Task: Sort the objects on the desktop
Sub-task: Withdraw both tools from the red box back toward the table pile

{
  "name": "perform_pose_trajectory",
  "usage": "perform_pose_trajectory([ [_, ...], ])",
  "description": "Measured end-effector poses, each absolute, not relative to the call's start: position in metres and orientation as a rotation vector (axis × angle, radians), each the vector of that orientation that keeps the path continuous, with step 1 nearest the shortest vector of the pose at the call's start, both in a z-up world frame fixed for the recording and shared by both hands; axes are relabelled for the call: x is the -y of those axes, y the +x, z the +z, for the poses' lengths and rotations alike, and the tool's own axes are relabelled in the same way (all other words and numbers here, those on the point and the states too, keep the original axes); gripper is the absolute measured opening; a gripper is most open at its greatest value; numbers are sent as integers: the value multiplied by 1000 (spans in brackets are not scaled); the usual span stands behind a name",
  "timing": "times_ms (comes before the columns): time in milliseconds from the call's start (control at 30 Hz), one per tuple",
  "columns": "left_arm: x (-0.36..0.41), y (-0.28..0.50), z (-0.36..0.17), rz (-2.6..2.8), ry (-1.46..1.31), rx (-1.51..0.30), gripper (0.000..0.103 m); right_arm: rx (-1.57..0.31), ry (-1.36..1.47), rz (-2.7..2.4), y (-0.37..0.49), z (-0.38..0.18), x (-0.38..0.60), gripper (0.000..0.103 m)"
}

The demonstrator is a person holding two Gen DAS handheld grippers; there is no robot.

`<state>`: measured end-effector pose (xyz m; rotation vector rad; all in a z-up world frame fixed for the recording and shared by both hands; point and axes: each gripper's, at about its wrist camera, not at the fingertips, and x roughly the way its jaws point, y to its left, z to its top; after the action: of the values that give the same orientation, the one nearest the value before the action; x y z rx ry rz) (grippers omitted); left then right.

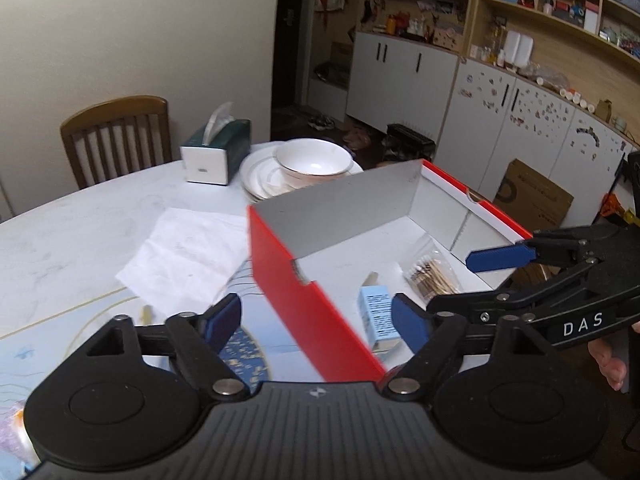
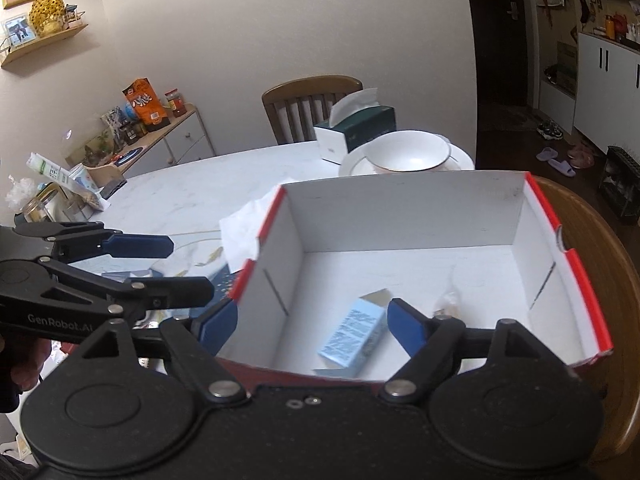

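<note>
A red box with a white inside (image 1: 288,280) (image 2: 576,276) stands open on the table. In it lie a light blue carton (image 1: 378,316) (image 2: 352,336) and a clear bag of cotton swabs (image 1: 432,272) (image 2: 448,300). My left gripper (image 1: 316,320) is open and empty, its fingers astride the box's near left wall. My right gripper (image 2: 310,324) is open and empty above the box's near edge, over the carton. Each gripper also shows in the other view: the right (image 1: 452,284), the left (image 2: 188,268).
White paper (image 1: 180,256) (image 2: 244,228) lies left of the box. A tissue box (image 1: 216,152) (image 2: 360,128), stacked plates and a bowl (image 1: 312,160) (image 2: 412,152) stand behind. Wooden chairs (image 1: 116,136) (image 2: 308,100) stand at the table's far side. Jars and packets (image 2: 60,192) crowd the far left.
</note>
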<state>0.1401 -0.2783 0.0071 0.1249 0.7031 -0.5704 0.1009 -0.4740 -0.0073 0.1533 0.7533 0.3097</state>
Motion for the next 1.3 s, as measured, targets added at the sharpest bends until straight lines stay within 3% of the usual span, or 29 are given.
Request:
perform_pose_trajectory([
  [233,232,135,6,-525,84,-699,90,-744,145,311,90,-3,441,83],
  [300,220,132,7,-520,83,-689,103,-746,136,310,88,-2,430,84],
  [733,142,108,-7,-493,64,-670,103,-759,122,334,75,-6,360,92],
  [1300,45,78,-40,-449,67,-712,103,-811,80,379,69,-34,274,93],
])
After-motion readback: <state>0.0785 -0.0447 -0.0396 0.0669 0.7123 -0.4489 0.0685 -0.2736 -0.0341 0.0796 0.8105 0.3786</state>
